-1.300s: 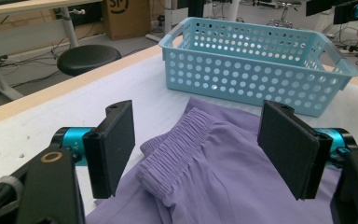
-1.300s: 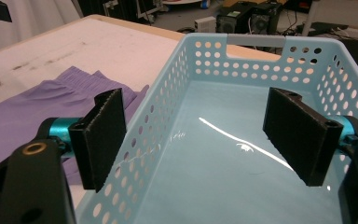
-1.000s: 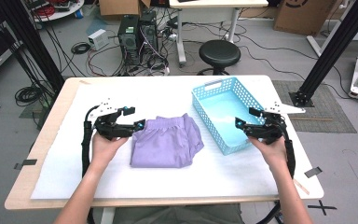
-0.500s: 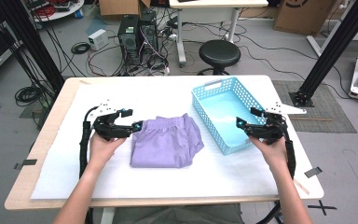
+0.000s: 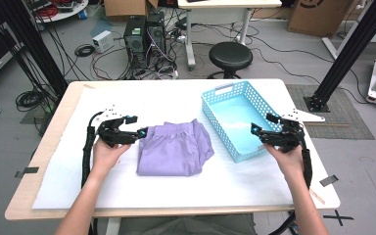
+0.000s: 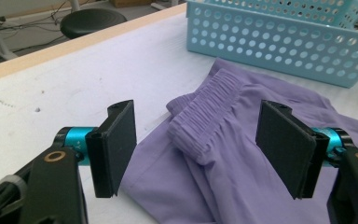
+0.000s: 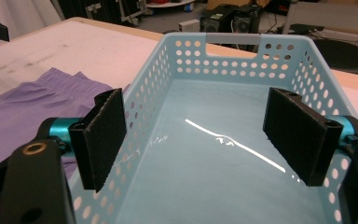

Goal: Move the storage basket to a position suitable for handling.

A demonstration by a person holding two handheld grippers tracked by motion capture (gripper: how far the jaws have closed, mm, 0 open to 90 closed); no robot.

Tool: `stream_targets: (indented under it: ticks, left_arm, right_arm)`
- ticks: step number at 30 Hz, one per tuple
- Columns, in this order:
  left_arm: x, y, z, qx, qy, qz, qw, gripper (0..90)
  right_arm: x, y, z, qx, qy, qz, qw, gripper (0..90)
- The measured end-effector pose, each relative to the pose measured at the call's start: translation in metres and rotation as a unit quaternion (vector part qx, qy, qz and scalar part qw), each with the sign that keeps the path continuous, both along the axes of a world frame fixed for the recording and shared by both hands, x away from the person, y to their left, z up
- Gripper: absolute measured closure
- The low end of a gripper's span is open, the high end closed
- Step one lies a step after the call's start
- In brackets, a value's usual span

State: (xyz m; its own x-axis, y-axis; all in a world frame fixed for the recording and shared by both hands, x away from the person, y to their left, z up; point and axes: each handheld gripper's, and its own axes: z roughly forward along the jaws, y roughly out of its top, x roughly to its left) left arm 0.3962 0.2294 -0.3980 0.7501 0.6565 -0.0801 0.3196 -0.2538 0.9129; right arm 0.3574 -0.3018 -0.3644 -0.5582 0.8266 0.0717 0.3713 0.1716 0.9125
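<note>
The purple garment (image 5: pixel 175 149) lies folded mid-tabletop (image 5: pixel 127 191), just left of the blue basket (image 5: pixel 237 117). The left gripper (image 6: pixel 196 144) hovers spread over its left edge. The right gripper (image 7: pixel 205 140), jaws also apart, hangs over the basket's near end.

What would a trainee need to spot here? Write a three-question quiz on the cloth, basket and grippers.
1. True or false: the purple cloth lies inside the blue basket.
2. Which gripper points at the cloth's waistband? A) left gripper B) right gripper
3. Fill in: both grippers' jaws stand ____.

Key: 1. False, it lies on the table beside the basket. 2. A. 3. open.
</note>
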Motion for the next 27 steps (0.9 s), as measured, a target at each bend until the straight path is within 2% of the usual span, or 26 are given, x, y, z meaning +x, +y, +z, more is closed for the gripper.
stream_targets:
  ticks: [7, 13, 17, 24, 27]
  left_arm:
    - [0.004, 0.004, -0.004, 0.001, 0.005, 0.009, 1.0, 28.8]
    - [0.007, 0.005, -0.005, -0.003, 0.001, 0.013, 0.9999, 28.8]
    - [0.008, 0.005, -0.007, -0.004, 0.003, 0.011, 0.9999, 28.8]
    - [0.01, 0.003, -0.009, 0.004, 0.011, 0.012, 0.9999, 28.8]
    - [0.009, 0.0, -0.009, 0.008, 0.01, 0.009, 0.9999, 28.8]
  right_arm:
    - [-0.005, -0.008, -0.001, 0.007, -0.006, -0.029, 0.9995, 21.8]
    - [-0.016, -0.016, -0.002, 0.018, -0.015, -0.056, 0.9982, 21.7]
    - [-0.028, -0.017, -0.005, 0.015, -0.021, -0.065, 0.9975, 21.7]
    - [-0.055, -0.011, -0.02, 0.016, -0.009, -0.075, 0.9971, 21.6]
    - [-0.066, -0.008, -0.024, 0.0, -0.013, -0.083, 0.9964, 21.6]
